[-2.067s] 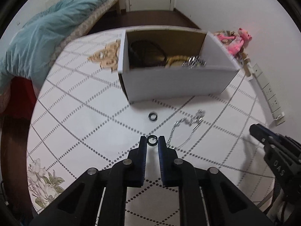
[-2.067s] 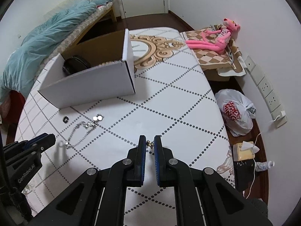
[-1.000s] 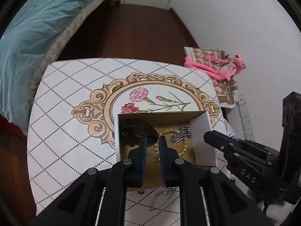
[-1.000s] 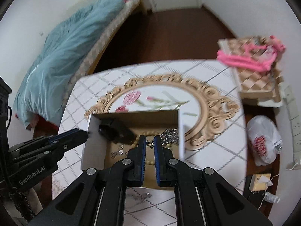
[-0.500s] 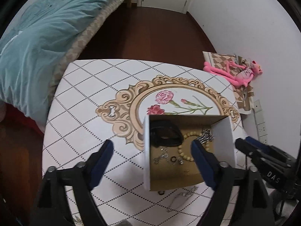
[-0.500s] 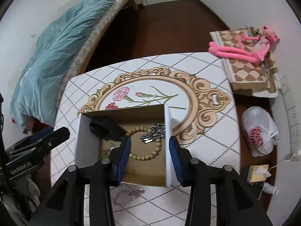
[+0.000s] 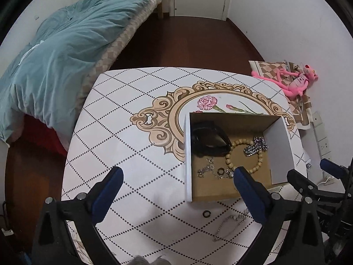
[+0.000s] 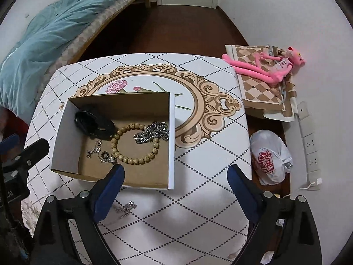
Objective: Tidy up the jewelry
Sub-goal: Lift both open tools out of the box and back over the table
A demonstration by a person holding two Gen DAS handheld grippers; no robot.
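Note:
An open cardboard box [image 7: 187,161] [image 8: 171,141] stands on the table. It holds a wooden bead bracelet [image 7: 259,161] [image 8: 132,127], a silver chain [image 7: 256,145] [image 8: 154,131], a black band [image 7: 209,137] [image 8: 92,121], small earrings [image 8: 94,150] and a dark ring [image 7: 220,171] [image 8: 104,154]. A dark ring [image 7: 206,214] and a thin silver necklace [image 7: 229,225] [image 8: 124,207] lie on the table in front of the box. My left gripper [image 7: 178,176] and right gripper [image 8: 175,174] are wide open and empty, high above the table.
The white table [image 7: 123,145] has a dotted diamond pattern and a gold floral medallion [image 8: 198,92]. A bed with a teal duvet [image 7: 55,44] is at left. A pink plush toy [image 8: 264,66], a plastic bag [image 8: 269,156] and a power strip [image 8: 308,141] lie at right.
Both grippers rose over the box with small items, opened and dropped them in. The jaws have spread wider since half a second ago and both views have pulled back.

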